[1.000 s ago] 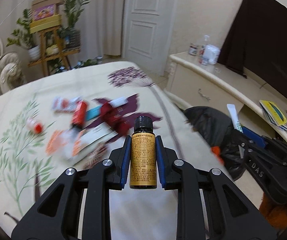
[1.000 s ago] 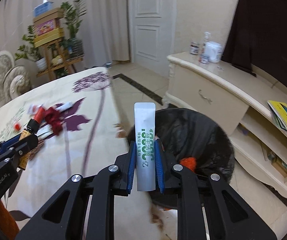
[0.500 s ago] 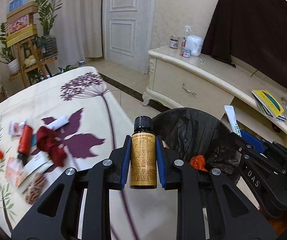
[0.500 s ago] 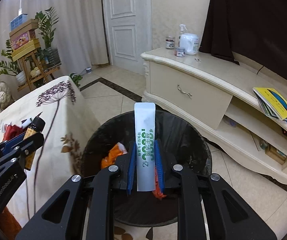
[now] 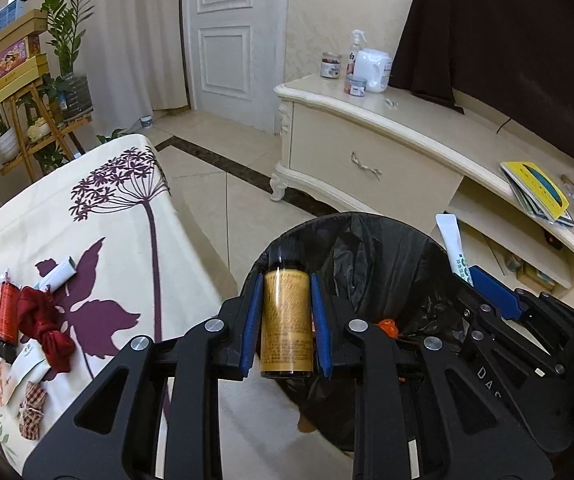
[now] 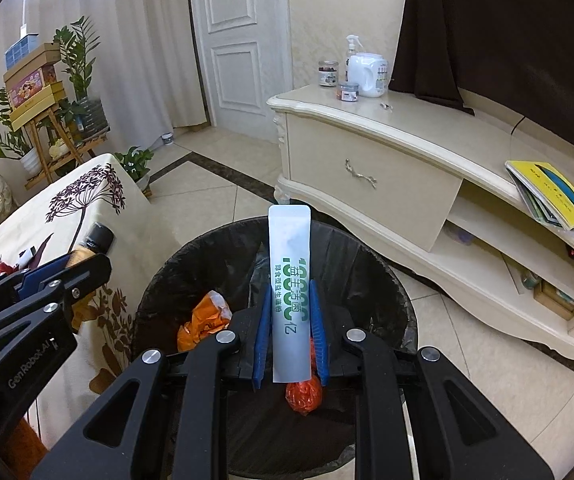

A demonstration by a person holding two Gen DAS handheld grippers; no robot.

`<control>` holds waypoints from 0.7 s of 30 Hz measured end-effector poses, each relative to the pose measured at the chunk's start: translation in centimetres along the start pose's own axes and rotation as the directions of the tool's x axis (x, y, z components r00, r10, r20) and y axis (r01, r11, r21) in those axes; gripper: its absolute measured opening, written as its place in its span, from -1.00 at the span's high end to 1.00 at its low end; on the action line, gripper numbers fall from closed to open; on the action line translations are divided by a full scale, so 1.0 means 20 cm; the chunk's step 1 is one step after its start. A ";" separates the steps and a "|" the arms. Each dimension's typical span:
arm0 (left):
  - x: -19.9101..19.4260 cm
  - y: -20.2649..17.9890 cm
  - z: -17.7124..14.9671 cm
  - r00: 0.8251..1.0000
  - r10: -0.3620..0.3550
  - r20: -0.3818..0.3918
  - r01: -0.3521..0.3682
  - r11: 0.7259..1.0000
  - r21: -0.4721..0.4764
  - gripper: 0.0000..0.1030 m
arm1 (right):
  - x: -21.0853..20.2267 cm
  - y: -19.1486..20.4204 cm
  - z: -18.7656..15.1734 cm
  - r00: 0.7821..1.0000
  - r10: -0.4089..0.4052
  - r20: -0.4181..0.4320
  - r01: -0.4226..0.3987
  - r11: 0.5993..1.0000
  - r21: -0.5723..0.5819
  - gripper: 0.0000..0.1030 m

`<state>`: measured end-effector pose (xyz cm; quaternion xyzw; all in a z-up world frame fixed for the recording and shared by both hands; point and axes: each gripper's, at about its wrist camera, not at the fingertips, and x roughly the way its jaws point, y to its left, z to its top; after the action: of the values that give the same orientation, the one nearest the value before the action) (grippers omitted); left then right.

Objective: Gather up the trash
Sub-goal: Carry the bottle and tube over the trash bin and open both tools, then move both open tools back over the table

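Note:
A brown bottle [image 5: 286, 320] with a gold label and black cap stands between the blue pads of my left gripper [image 5: 287, 280], over the near rim of the black-lined trash bin [image 5: 387, 248]. The left jaws are opening; the bottle looks blurred and the pads sit just off its sides. My right gripper [image 6: 290, 284] is shut on a white sachet with green print [image 6: 289, 264], upright above the bin's opening [image 6: 367, 256]. Orange [image 6: 203, 316] and red [image 6: 303, 394] wrappers lie inside the bin. The right gripper [image 5: 487, 284] is beside the left one.
The table with the floral cloth [image 5: 127, 208] is at the left, carrying a red cloth [image 5: 43, 320], a red tube [image 5: 7, 312], a white tube [image 5: 61, 274] and small packets. A cream cabinet [image 5: 367, 152] stands behind the bin. A plant stand [image 5: 27, 92] is far left.
Both grippers have swung from over the table to above the bin. The bottle, sharp before, is now blurred between the left pads. The sachet stays gripped.

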<state>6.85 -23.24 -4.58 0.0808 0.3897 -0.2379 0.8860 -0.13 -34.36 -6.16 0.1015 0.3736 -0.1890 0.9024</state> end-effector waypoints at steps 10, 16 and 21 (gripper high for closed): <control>-0.01 0.03 0.01 1.000 0.013 0.008 -0.013 1.000 -0.025 -0.15 | -0.01 -0.04 0.01 1.000 -0.022 0.007 0.022 0.999 0.028 0.14; -0.11 0.10 -0.01 0.998 0.054 0.041 -0.052 0.998 -0.045 -0.38 | -0.05 -0.01 0.01 0.999 -0.025 0.028 0.024 0.999 0.026 -0.32; -0.21 0.23 -0.05 0.993 0.104 0.052 -0.100 0.992 -0.072 -0.49 | -0.10 0.05 0.00 0.999 0.009 0.047 -0.011 0.999 0.042 -0.62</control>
<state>6.01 -17.29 -2.36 0.0633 0.3681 -0.1809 0.9098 -1.04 -32.88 -4.69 0.1179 0.3478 -0.1949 0.9095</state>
